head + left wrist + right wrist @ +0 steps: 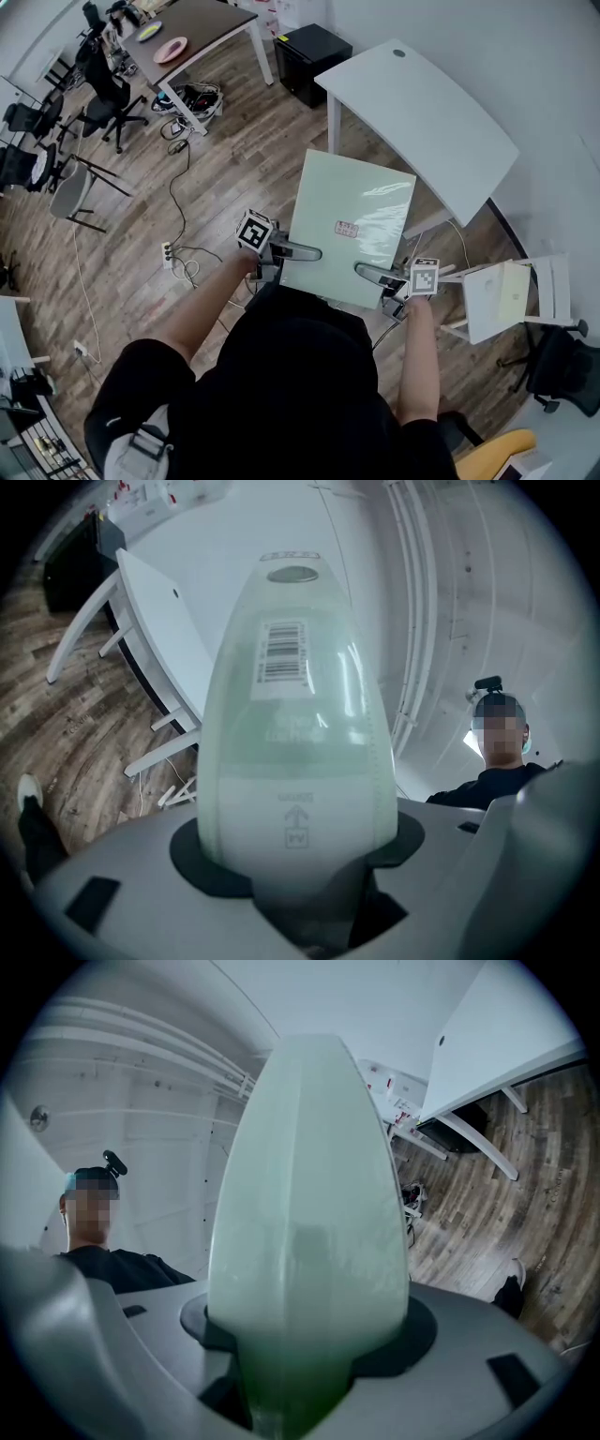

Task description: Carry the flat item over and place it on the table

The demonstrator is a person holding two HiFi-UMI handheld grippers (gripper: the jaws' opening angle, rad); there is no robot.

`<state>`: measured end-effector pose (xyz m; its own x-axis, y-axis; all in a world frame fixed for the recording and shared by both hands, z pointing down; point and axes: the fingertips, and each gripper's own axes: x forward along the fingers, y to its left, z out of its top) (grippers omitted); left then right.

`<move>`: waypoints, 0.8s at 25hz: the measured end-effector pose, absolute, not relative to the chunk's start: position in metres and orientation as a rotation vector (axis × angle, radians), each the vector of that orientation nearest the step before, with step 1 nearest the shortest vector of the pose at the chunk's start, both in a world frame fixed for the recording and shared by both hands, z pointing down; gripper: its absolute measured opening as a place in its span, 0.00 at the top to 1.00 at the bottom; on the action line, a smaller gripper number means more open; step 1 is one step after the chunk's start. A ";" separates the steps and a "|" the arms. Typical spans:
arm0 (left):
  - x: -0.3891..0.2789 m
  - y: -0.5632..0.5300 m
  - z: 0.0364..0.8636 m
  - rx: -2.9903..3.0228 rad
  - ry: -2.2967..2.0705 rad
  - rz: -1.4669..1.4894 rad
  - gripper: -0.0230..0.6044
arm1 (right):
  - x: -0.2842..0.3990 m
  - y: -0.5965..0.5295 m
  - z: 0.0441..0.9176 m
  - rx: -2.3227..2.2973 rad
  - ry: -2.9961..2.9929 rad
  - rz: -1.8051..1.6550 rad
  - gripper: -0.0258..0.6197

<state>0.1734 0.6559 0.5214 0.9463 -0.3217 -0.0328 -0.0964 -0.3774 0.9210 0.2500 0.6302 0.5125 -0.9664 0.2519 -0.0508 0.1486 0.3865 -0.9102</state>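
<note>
Head view: I hold one flat green board [352,220] with two claws, my left claw [300,251] and right claw [372,273] both squeezing it, beside one white table [427,108].

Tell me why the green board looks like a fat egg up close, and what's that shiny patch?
Left gripper view and right gripper view: the wide lens bulges the green board and blurs its near end. Head view: light glares off its upper right part, and the floorboards look curved.
</note>
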 end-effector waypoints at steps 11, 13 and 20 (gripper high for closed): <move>0.163 0.568 0.528 1.907 -0.241 -0.259 0.48 | 0.241 0.544 0.518 -0.262 -2.496 1.708 0.49; 0.158 0.547 0.534 1.894 -0.223 -0.260 0.48 | 0.236 0.524 0.524 -0.237 -2.485 1.727 0.49; 0.123 0.462 0.545 1.876 -0.163 -0.248 0.48 | 0.202 0.441 0.532 -0.152 -2.473 1.760 0.49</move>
<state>0.1230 0.4624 0.5451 0.9677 -0.2359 -0.0893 0.0113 -0.3130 0.9497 0.2017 0.4405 0.5320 -0.9898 0.1404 0.0249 0.0224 0.3259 -0.9451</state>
